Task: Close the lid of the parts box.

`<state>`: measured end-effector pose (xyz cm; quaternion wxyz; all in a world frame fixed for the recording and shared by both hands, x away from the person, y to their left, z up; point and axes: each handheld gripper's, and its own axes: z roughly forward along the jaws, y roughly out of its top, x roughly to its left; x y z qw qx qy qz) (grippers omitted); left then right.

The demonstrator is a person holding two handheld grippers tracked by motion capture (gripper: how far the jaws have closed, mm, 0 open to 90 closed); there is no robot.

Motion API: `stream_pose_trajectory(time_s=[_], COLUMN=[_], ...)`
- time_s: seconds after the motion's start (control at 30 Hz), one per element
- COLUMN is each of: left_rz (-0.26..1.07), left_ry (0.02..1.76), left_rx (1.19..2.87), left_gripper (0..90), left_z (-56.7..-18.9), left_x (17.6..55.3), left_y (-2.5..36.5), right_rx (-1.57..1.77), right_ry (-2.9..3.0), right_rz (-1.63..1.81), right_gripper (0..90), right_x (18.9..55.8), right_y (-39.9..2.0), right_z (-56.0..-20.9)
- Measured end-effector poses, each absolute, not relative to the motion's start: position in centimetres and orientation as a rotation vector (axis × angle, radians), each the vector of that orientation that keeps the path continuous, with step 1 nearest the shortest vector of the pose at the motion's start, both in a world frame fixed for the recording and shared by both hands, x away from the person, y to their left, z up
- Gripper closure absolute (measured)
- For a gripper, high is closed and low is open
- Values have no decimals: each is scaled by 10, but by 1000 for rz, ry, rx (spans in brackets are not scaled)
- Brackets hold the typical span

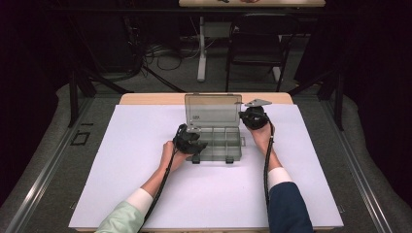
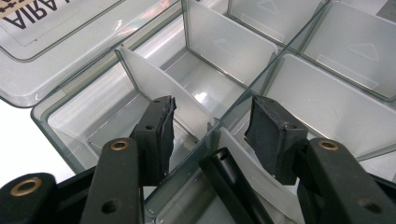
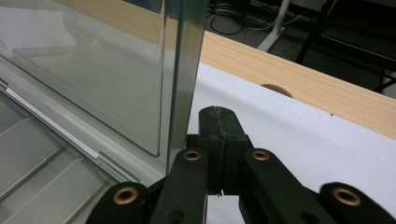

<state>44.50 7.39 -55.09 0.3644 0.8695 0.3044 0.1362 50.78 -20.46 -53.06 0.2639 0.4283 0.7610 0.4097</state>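
A clear plastic compartment box (image 1: 216, 143) sits mid-desk on the white sheet (image 1: 145, 194), its lid (image 1: 213, 110) standing upright at the back. The right gripper (image 1: 253, 118) rests against the lid's right edge with its fingers (image 3: 219, 128) pressed together and holding nothing; I judge it is there to prop the lid open so it cannot fall forward. The left gripper (image 1: 192, 141) hangs over the box's front left corner, fingers (image 2: 159, 123) spread to either side of a white divider (image 2: 154, 86) between empty compartments. It looks lined up to pinch and lift that divider, though the fingers may not yet touch it.
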Motion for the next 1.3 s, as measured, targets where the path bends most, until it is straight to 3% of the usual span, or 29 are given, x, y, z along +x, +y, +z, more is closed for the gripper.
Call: stream_pose_trajectory(time_s=[0.73,0.97,1.17,1.3], left_rz=[362,392,495,578], left_ry=[762,743,744,751], left_rx=[2236,2179,2120,2068], left_gripper=[436,211,6,0], left_z=[-551,-538,-513,-490], left_x=[447,445,441,442], left_y=[74,79,87,98], right_rx=[1096,1088,1084,1083], right_ry=[2056,2056,2058,2053], right_rz=[1124,1128,1125,1130], right_gripper=[896,900,900,900], right_x=[500,500,499,498], right_y=[-207,-207,-207,-207], right_z=[-528,-528,-528,-528])
